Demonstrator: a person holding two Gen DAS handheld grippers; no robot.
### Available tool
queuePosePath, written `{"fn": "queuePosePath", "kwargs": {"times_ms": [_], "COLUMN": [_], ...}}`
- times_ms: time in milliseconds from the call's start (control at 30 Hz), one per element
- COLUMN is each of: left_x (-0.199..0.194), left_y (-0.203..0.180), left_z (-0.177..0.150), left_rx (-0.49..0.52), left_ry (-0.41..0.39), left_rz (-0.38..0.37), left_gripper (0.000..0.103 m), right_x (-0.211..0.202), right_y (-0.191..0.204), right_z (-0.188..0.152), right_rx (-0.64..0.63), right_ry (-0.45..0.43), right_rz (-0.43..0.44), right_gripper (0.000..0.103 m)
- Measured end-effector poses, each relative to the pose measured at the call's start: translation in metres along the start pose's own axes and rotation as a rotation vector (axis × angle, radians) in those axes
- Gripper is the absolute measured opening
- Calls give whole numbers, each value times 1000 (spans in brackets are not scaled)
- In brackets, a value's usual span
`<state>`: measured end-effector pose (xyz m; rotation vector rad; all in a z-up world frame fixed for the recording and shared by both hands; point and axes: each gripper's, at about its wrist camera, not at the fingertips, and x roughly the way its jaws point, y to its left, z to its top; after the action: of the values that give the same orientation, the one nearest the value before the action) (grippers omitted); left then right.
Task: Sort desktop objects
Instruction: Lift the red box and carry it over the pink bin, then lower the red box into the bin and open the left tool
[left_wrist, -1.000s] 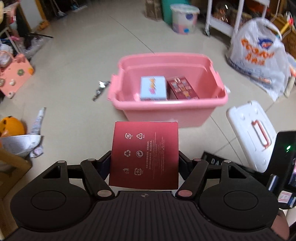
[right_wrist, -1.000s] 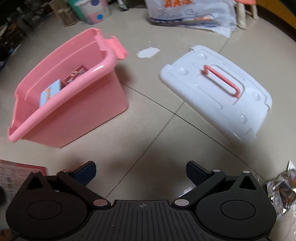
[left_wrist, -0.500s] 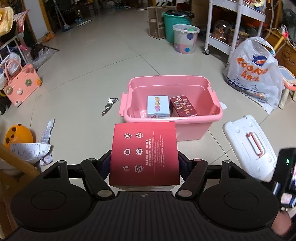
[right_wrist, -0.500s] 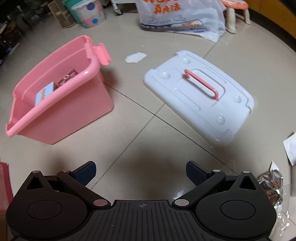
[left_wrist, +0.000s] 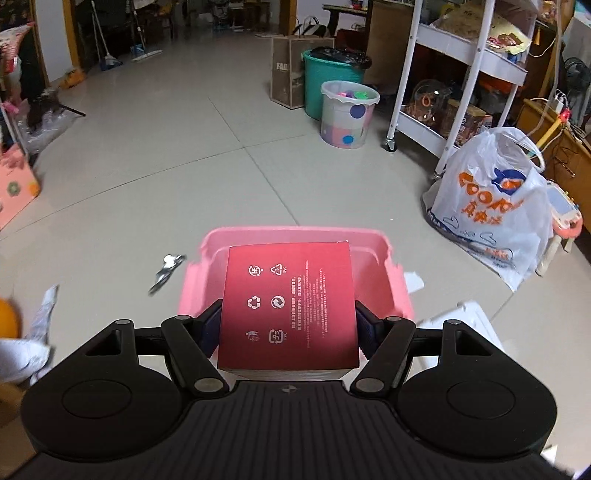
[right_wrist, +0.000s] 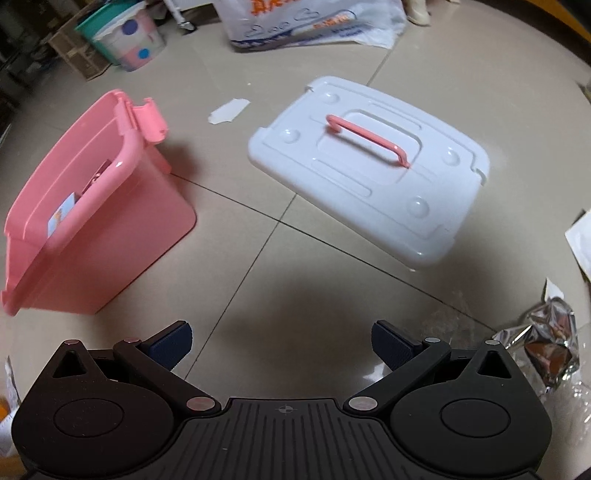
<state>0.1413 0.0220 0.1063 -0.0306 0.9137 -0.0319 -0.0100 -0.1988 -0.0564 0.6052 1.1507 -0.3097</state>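
Note:
My left gripper (left_wrist: 288, 325) is shut on a flat red box (left_wrist: 290, 302) with white recycling symbols, held level in front of and over the near rim of the pink bin (left_wrist: 397, 284). The box hides most of the bin's inside. In the right wrist view the pink bin (right_wrist: 122, 229) stands on the floor at the left, with a light blue box (right_wrist: 61, 219) and a dark red box (right_wrist: 96, 176) inside. My right gripper (right_wrist: 282, 345) is open and empty above the floor, between the bin and its white lid (right_wrist: 369, 166).
The white lid has a pink handle (right_wrist: 367, 138). A white shopping bag (left_wrist: 491, 206), a spotted bucket (left_wrist: 347, 112), a teal bucket (left_wrist: 332, 74) and a white shelf rack (left_wrist: 461, 74) stand beyond. Foil wrappers (right_wrist: 546, 347) and paper scraps (left_wrist: 166, 271) lie on the floor.
The left gripper has tilted up and moved towards the bin, so the red box now covers the bin's inside. The right gripper has shifted a little; the lid sits more central in its view.

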Motion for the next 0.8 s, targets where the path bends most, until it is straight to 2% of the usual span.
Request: {"fn": "queuePosePath", "kwargs": {"times_ms": [133,267,400,500,600,667,800], "left_x": [50,92,124,141,153,154,153], "left_y": [-8,-14,-16,-16,-3,4,6], "left_z": [21,24,26,25,18,13,9], "left_rx": [-29,-19,-49,-37,-123,-178,-216], "left_ry": [48,76,110,144,187,180,157], "left_rz": [-6,4,-21,-39,-70,-87,-104], "left_gripper": [70,70,71,71,71,70,70], "right_x": [1,6,14,19,23,26,30], "right_y": [5,16,25,24,23,23,21], "right_z": [4,5,5,6,7,7,5], "right_rx": [-13,-67,-115,-102,-101,-105,-105], "right_ry": [-4,-7,8,15,16,18,29], "right_rz": [17,32,16,11,5,-3,-8], "right_gripper": [103,103,103,103,103,103,103]}}
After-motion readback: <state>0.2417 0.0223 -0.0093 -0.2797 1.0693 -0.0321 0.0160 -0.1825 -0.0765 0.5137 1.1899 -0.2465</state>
